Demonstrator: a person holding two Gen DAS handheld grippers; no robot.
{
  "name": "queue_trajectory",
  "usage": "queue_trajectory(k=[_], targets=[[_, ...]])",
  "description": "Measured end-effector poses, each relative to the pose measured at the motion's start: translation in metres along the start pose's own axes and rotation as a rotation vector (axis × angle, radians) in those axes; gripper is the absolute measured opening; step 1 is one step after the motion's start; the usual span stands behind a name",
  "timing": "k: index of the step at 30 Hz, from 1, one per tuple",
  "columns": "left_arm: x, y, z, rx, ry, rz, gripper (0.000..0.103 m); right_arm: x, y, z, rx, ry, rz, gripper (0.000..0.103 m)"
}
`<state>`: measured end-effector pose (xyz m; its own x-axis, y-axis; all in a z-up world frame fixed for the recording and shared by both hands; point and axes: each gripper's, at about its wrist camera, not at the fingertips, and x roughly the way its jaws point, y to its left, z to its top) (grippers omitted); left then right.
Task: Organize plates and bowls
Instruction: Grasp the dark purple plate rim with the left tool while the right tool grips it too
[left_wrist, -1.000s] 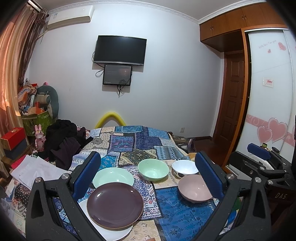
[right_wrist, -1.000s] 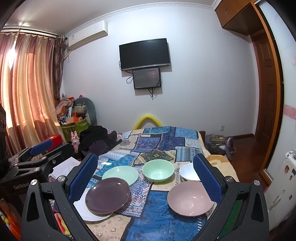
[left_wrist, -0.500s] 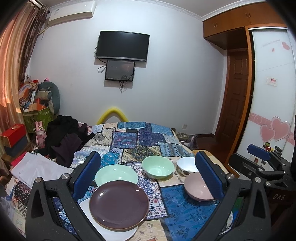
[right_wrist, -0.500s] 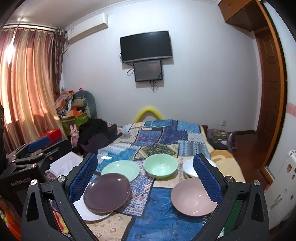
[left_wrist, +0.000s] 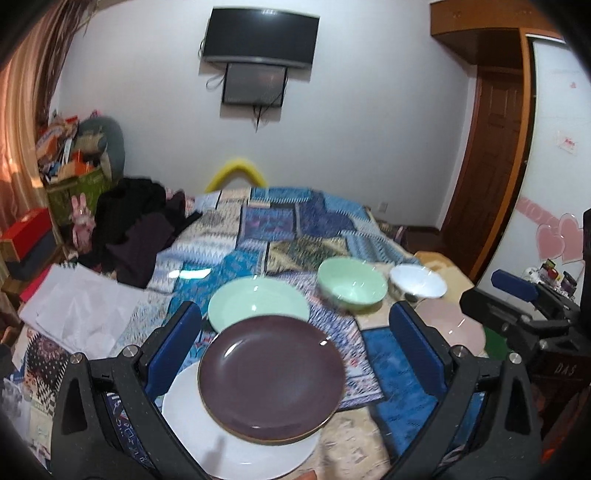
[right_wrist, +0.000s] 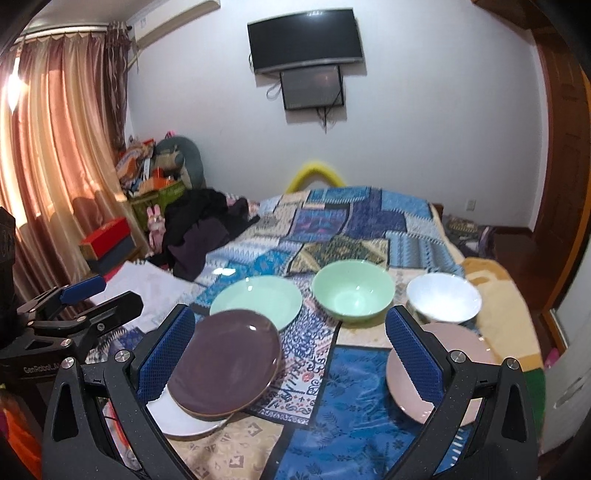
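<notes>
Step in hand: approach; nothing lifted yet.

Left gripper (left_wrist: 295, 354): jaws spread wide, empty, framing the glossy round dark-purple plate (left_wrist: 271, 380), which rests atop a flat white plate (left_wrist: 236, 443) on the patchwork bed cover (left_wrist: 295, 229).

Right gripper (right_wrist: 290, 354): likewise agape, empty, beside the shallow pink dish (right_wrist: 465, 369).

Also on the cover: pale-green plate (right_wrist: 258, 301), pale-green bowl (right_wrist: 352, 297), white bowl (right_wrist: 443, 301).

Next move, judged: pinch a rim, stack like with like.

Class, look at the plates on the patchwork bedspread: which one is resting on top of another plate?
The dark purple round plate: it lies on the white plate, while the pale green plate sits on the cloth.
</notes>
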<state>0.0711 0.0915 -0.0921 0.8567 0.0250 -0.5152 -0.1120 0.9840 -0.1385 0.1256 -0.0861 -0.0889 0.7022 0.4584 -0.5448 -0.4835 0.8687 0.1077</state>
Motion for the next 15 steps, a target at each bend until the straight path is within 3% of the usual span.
queue_trajectory(k=[10, 15], targets=[[0.064, 0.054, -0.032, -0.072, 0.21, 0.047, 0.081, 0.061, -0.001, -0.02, -0.002, 0.184, 0.028, 0.102], [0.093, 0.085, -0.051, -0.142, 0.314, 0.05, 0.071, 0.092, 0.001, -0.033, 0.007, 0.289, 0.056, 0.091]])
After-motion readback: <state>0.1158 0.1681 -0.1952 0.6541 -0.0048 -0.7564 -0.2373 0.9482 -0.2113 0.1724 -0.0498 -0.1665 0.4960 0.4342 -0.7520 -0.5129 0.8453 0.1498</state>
